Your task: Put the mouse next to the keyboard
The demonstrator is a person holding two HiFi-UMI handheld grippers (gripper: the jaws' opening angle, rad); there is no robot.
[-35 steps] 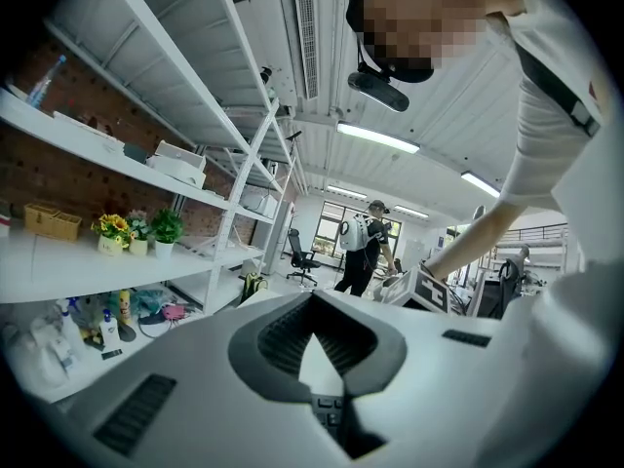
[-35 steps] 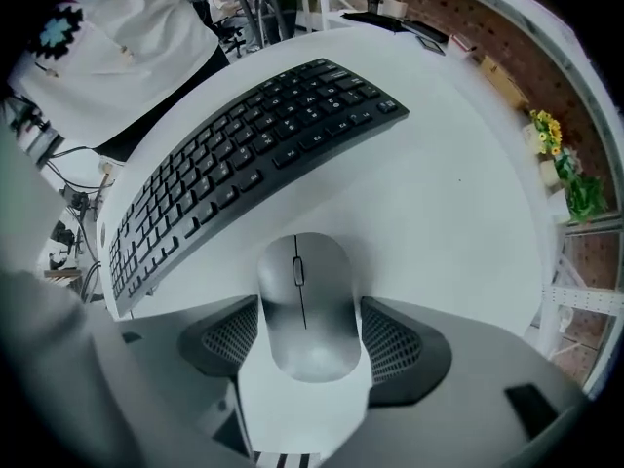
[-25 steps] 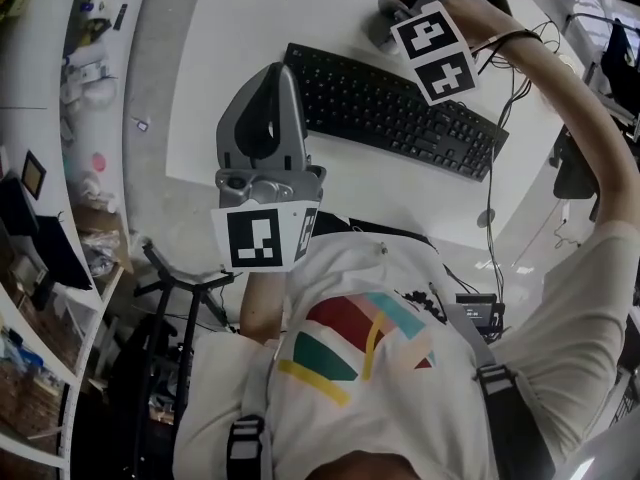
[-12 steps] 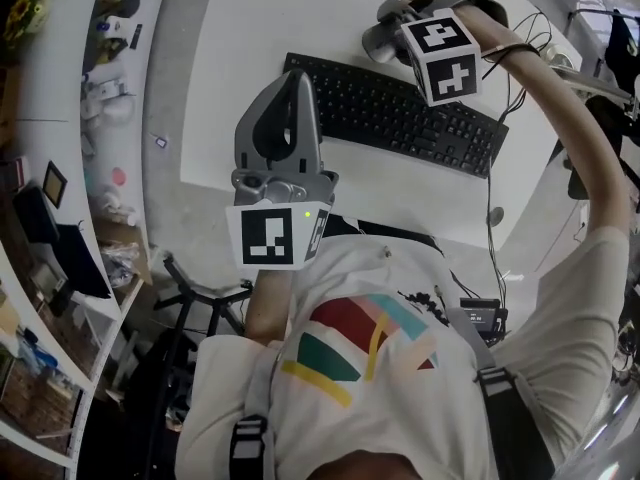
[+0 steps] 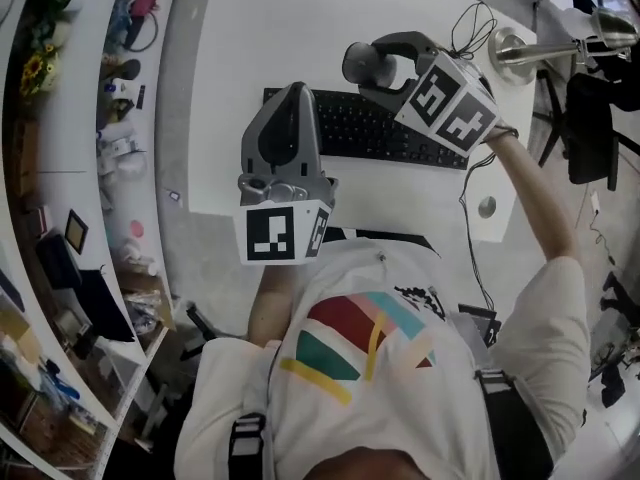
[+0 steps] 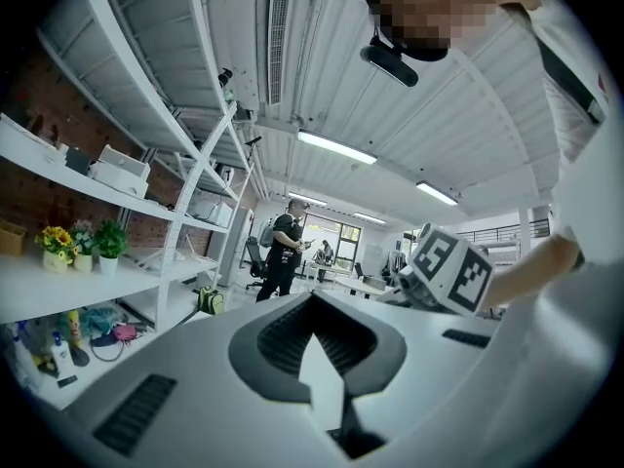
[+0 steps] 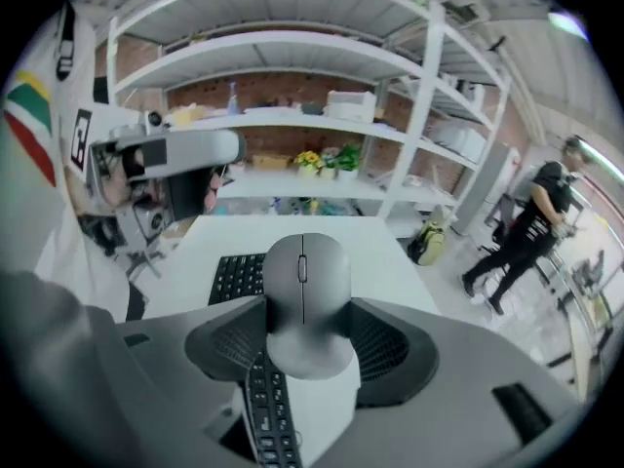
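A grey mouse [image 5: 356, 65] [image 7: 305, 300] hangs in the air between the pads of my right gripper [image 5: 372, 70] [image 7: 304, 344]. The jaws are closing on it and the pads press its sides. It is above the far edge of the black keyboard [image 5: 370, 130] [image 7: 234, 276], which lies across the white table [image 5: 280, 28]. My left gripper [image 5: 288, 96] [image 6: 317, 359] is held up in front of my chest, near the keyboard's left end. It points away from the table, jaws shut with nothing in them.
A metal desk lamp [image 5: 545, 43] and loose cables [image 5: 475, 23] are at the table's far right. Cluttered shelves [image 5: 110, 88] run along the left. A round cable hole [image 5: 487, 207] is near the right front edge. A person [image 7: 531, 227] stands in the room.
My right gripper has carried the mouse from beyond the keyboard toward me, so it is now over the keyboard. The head view has swung. My left gripper has hardly moved.
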